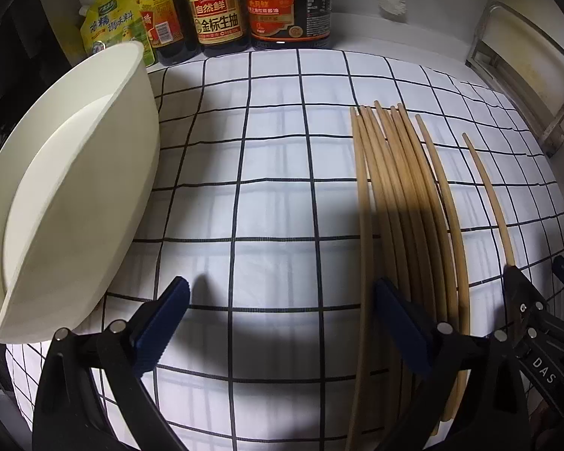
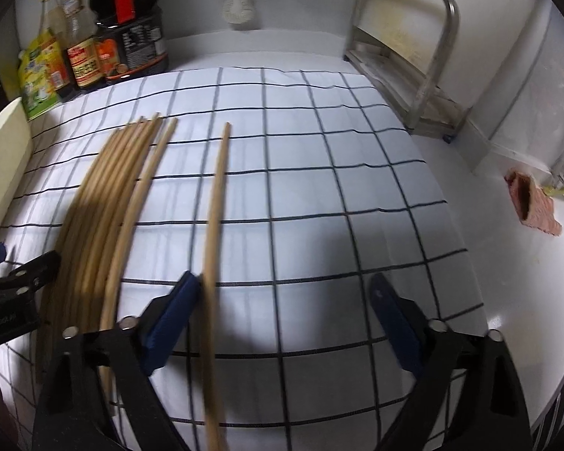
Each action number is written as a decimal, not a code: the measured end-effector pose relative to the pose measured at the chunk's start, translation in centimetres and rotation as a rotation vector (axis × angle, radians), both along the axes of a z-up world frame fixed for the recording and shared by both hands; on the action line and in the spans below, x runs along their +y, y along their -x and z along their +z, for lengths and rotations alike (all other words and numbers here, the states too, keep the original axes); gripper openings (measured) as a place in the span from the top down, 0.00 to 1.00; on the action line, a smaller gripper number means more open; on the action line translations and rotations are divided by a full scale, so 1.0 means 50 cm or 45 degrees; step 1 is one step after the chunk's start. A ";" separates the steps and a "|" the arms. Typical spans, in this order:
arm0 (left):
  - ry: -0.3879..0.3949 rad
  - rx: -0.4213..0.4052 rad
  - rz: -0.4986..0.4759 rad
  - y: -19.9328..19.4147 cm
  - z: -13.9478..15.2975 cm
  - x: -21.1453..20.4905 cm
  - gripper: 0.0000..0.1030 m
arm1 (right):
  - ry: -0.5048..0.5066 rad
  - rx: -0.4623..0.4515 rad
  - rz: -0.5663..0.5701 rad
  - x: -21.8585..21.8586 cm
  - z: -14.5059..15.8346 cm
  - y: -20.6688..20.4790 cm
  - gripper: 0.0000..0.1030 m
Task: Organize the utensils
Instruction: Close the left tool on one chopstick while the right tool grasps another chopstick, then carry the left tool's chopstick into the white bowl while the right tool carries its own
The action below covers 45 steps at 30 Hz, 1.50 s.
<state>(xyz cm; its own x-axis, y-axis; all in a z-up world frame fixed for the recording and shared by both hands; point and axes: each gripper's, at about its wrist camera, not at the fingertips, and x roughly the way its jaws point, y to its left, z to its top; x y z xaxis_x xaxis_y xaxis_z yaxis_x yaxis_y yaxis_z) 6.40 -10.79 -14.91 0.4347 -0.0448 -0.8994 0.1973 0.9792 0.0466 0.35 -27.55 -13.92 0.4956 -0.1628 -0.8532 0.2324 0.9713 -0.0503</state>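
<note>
We're lining up on the stray chopstick [image 2: 216, 203]; right gripper [image 2: 285, 315] gapes empty, so next we pinch it.

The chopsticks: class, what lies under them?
Under the chopsticks lies a white cloth with a black grid. The surface beneath that cloth is covered; only bare white counter shows beside it.

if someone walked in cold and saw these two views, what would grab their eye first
Likely the bundle of wooden chopsticks lying on the black-and-white checked cloth, with one stray chopstick apart to the right of the bundle. Next, the big white bowl tilted at the cloth's left edge, and the dark sauce bottles lined up against the back wall. Both the left gripper and right gripper hang open over the cloth.
</note>
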 end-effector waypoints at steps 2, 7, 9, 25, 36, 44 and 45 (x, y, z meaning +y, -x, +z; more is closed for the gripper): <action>0.035 0.005 -0.019 0.002 0.005 -0.003 0.25 | -0.045 -0.005 0.025 0.001 0.001 0.000 0.35; 0.056 0.005 -0.067 0.012 0.013 -0.018 0.61 | -0.056 0.001 0.134 0.035 0.009 -0.004 0.73; 0.058 0.008 -0.085 0.015 0.016 -0.023 0.82 | -0.052 0.010 0.172 0.048 0.010 -0.008 0.85; 0.161 0.046 -0.107 0.019 0.076 0.002 0.93 | -0.220 -0.034 0.115 0.025 0.098 0.003 0.94; 0.284 -0.124 -0.032 -0.007 0.251 0.139 0.93 | -0.287 -0.177 0.264 0.178 0.243 -0.063 0.94; 0.233 -0.184 0.155 -0.052 0.287 0.345 0.93 | -0.355 -0.199 0.458 0.373 0.259 -0.160 0.94; 0.217 -0.182 0.177 -0.058 0.281 0.368 0.93 | -0.361 -0.190 0.484 0.403 0.253 -0.176 0.94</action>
<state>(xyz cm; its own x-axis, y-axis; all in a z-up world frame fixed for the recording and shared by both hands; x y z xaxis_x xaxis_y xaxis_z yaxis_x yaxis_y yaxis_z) 9.33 7.60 -0.85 0.5698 -0.1213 -0.8128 0.0636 0.9926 -0.1036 9.15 -7.38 -1.26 0.5949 0.2813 -0.7530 -0.1562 0.9594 0.2350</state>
